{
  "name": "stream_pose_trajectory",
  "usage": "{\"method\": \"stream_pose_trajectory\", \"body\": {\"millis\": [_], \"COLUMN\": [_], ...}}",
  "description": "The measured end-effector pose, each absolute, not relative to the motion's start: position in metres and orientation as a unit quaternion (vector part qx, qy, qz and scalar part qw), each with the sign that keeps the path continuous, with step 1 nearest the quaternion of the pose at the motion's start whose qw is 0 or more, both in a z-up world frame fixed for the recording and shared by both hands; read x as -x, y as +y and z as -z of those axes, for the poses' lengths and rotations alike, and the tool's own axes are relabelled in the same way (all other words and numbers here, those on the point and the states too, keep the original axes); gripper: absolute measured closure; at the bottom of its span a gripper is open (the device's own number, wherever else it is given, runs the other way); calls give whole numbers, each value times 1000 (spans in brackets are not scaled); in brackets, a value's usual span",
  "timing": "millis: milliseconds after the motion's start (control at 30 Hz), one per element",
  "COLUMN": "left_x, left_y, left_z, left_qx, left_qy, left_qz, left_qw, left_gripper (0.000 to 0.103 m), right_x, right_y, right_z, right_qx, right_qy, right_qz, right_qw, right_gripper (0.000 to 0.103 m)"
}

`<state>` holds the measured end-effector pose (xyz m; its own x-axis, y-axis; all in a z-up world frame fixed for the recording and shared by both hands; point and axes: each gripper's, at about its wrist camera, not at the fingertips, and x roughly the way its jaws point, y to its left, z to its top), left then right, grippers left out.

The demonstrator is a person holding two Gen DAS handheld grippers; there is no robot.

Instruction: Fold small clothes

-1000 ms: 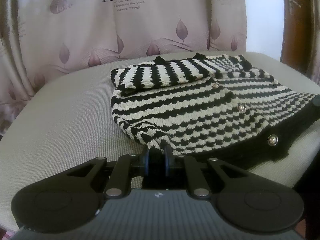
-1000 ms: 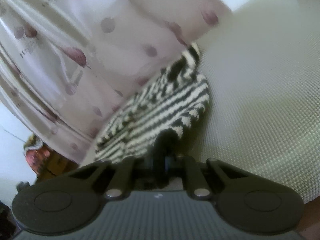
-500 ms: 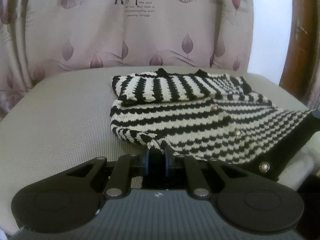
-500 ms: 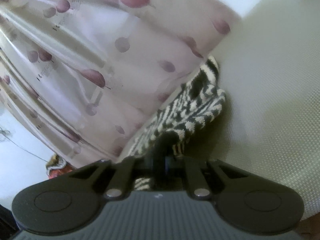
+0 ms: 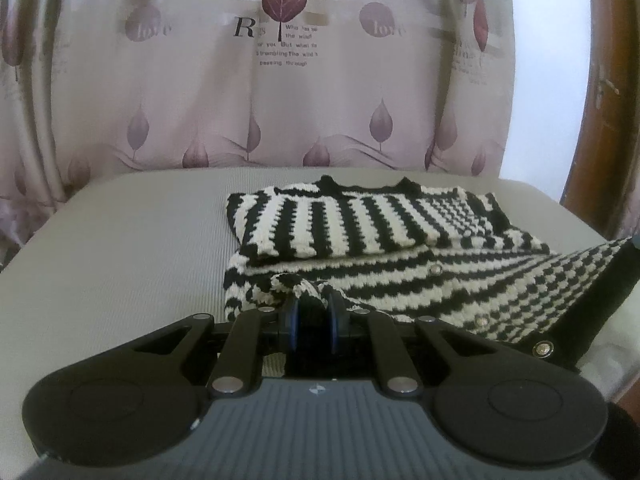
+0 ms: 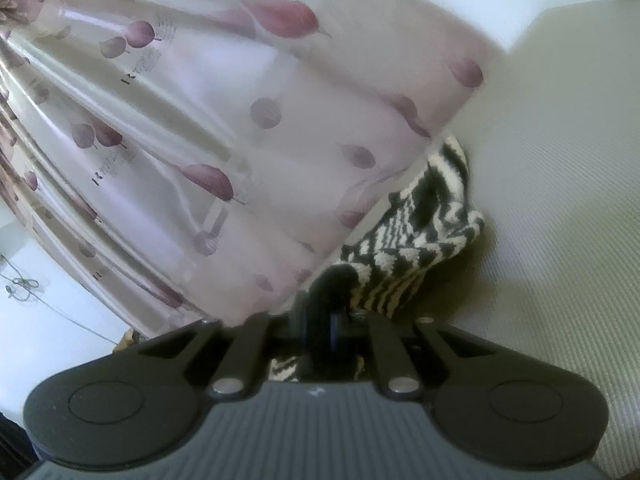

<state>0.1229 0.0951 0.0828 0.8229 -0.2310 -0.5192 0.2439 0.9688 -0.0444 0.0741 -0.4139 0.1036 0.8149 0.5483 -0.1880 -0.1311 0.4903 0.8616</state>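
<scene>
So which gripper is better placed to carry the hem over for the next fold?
Left. The left gripper grips the sweater hem facing the flat body; the right gripper holds a bunched edge by the curtain.

The grey pad (image 5: pixel 112 240) lies bare to the left of the cardigan (image 5: pixel 400 256), all the way to its left and near edges; a gripper could pass there freely. A narrow bare strip runs behind the cardigan, closed at the back by the curtain (image 5: pixel 280 100), which hangs down to the pad's far edge. On the right a brown wooden frame (image 5: pixel 600 120) stands just past the pad's corner. From the right wrist view the curtain (image 6: pixel 240 140) fills the left side close by (folds blurred), touching the cardigan (image 6: pixel 424 232), while the pad (image 6: pixel 560 200) is bare to the right.
</scene>
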Motion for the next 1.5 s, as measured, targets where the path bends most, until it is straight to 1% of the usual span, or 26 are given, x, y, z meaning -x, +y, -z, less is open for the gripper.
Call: {"method": "stream_pose_trajectory", "body": {"millis": [400,700,900,933,1033,1133,1267,1367,1400,1433,1467,1500], "left_x": [-148,-185,-217,-222,-247,-273,-295,-297,-296,-296,-296,-296], "left_y": [99,96,90,90,92,96,100,103,103,105,108,111], "left_z": [-92,-105,-112,-113,-114,-112,-106,-102,-100,-96,-92,-87], "left_qx": [15,32,32,32,45,60,67,52,38,26,20,18], "left_qy": [266,256,247,244,247,246,248,274,285,298,312,321], "left_qz": [122,113,103,97,86,63,56,97,112,124,138,156], "left_qw": [956,959,963,964,964,965,965,955,951,946,940,934], "left_gripper": [87,87,87,93,93,96,96,95,92,80,61,53], "right_x": [-100,-138,-175,-183,-210,-239,-274,-286,-286,-285,-284,-282], "right_y": [-420,-427,-431,-432,-435,-437,-435,-433,-432,-431,-431,-432], "right_z": [-116,-128,-135,-135,-136,-130,-117,-109,-108,-108,-108,-109], "right_qx": [-467,-467,-466,-466,-463,-466,-476,-484,-484,-480,-478,-479], "right_qy": [213,200,197,198,203,215,231,239,239,239,238,236], "right_qz": [-197,-198,-194,-192,-181,-167,-149,-143,-147,-150,-154,-158], "right_qw": [835,838,840,841,844,842,836,829,829,831,831,831], "right_gripper": [93,93,93,93,93,93,93,93,93,93,93,93]}}
